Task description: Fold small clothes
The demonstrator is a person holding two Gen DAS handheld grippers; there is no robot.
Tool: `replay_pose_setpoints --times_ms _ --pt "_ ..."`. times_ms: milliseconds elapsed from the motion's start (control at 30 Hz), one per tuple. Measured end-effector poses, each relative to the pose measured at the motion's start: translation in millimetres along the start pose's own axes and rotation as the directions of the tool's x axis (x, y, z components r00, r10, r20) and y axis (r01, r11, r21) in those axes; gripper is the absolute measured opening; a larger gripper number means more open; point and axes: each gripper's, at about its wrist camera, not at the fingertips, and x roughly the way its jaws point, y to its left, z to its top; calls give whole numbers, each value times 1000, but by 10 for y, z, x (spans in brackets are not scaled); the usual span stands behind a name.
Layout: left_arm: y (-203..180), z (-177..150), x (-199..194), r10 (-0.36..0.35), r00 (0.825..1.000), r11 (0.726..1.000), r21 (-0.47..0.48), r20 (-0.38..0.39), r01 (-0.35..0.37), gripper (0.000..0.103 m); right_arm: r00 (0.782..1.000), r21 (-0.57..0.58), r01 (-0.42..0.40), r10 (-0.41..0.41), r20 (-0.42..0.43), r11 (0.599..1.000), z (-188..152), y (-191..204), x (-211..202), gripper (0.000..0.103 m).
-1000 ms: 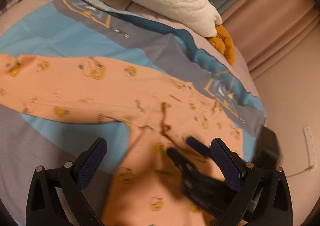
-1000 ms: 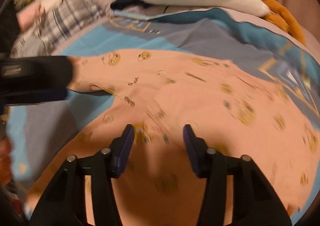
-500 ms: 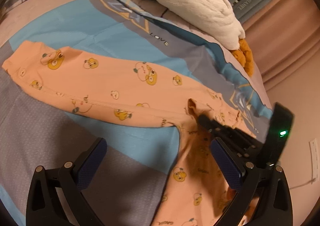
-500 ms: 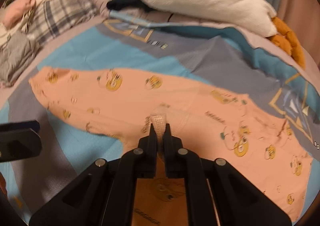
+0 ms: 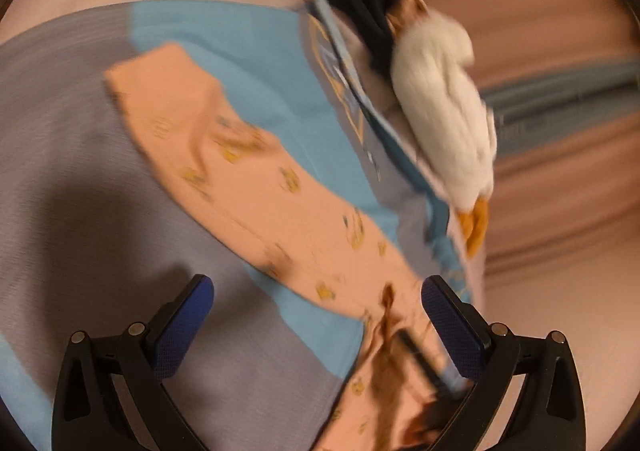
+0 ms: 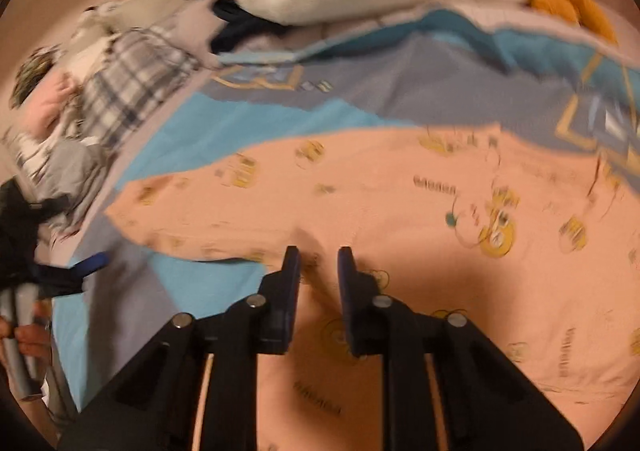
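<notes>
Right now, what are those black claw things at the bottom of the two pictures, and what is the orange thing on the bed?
Those claws are grippers, like big tongs. No robot here: a person holds one in each hand, and a small camera on each looks forward along its two fingers. That gives two pictures, one per hand.

The left gripper stands wide open with nothing in it. The right gripper has its jaws only a little apart and they are opening; the cloth lies under them and the pads do not seem to pinch it.

The orange thing is a peach baby sleepsuit with little yellow cartoon prints, spread flat on a blue and grey patterned bedcover. The job is to fold it.

Behind it lies a fluffy white plush bird with orange feet, and at the side a pile of checked and grey clothes. Both pictures are blurred.
</notes>
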Motion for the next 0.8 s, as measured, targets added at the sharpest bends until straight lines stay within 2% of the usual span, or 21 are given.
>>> replay_pose_setpoints --times_ms 67,100,200,367,500,533,567,600,633,667,733,800 --pt "141 104 -88 -11 999 999 -48 37 13 103 999 -27 27 -28 -45 999 -79 38 230 20" --pt "177 140 -96 -17 999 998 -64 47 20 103 998 -51 46 -48 -39 998 -113 72 278 21" --pt "317 283 -48 -44 997 992 -117 71 52 103 999 -19 7 -8 -36 1000 -71 81 145 21" --pt "529 506 172 -27 992 978 -201 120 51 103 998 -6 -43 43 53 999 -75 72 -233 22" --pt "541 647 180 2 982 980 -196 188 35 101 993 -5 -74 74 95 997 -166 68 -474 22" --pt "530 680 172 25 978 982 -191 209 16 92 992 -4 -77 77 98 997 -193 53 -521 22" --pt "535 715 169 57 973 981 -195 223 -12 70 992 -3 -79 79 98 997 -205 50 -551 22" --pt "571 749 187 79 972 977 -209 222 -31 57 992 -3 -80 80 102 997 -226 44 -590 23" --pt "629 769 214 88 973 973 -228 214 -38 32 991 -4 -78 78 107 997 -253 35 -629 24" --pt "706 780 242 100 975 965 -258 198 -47 13 991 -5 -75 75 109 997 -276 26 -661 26" --pt "793 762 239 118 973 959 -278 201 -59 7 992 -7 -59 59 112 998 -331 -4 -718 27" --pt "756 752 210 136 968 963 -257 212 -79 4 993 -9 -40 41 108 999 -383 -43 -761 28"
